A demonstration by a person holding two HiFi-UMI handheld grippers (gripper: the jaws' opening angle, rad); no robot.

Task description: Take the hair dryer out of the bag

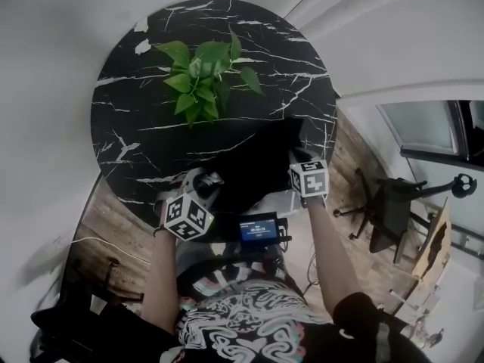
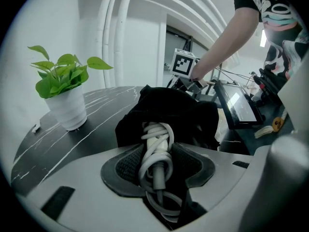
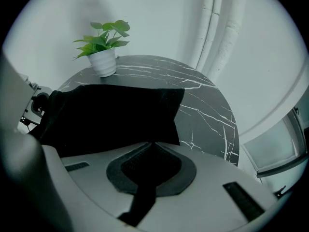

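Observation:
A black bag [image 1: 257,165] lies on the round black marble table [image 1: 136,89], near its front right. My right gripper [image 3: 153,144] is shut on the bag's [image 3: 111,115] near edge, pinching the fabric. My left gripper [image 2: 157,146] is at the bag's [image 2: 169,110] left end, shut on the hair dryer's coiled white cord [image 2: 155,132], which sticks out of the bag's mouth. In the head view a pale part of the hair dryer [image 1: 204,181] shows just ahead of the left gripper [image 1: 198,197]. The rest of the dryer is hidden in the bag.
A potted green plant [image 1: 200,82] in a white pot [image 2: 67,108] stands at the table's middle, behind the bag. A device with a lit screen [image 1: 257,229] sits at the person's waist. An office chair [image 1: 389,206] stands on the wooden floor at right.

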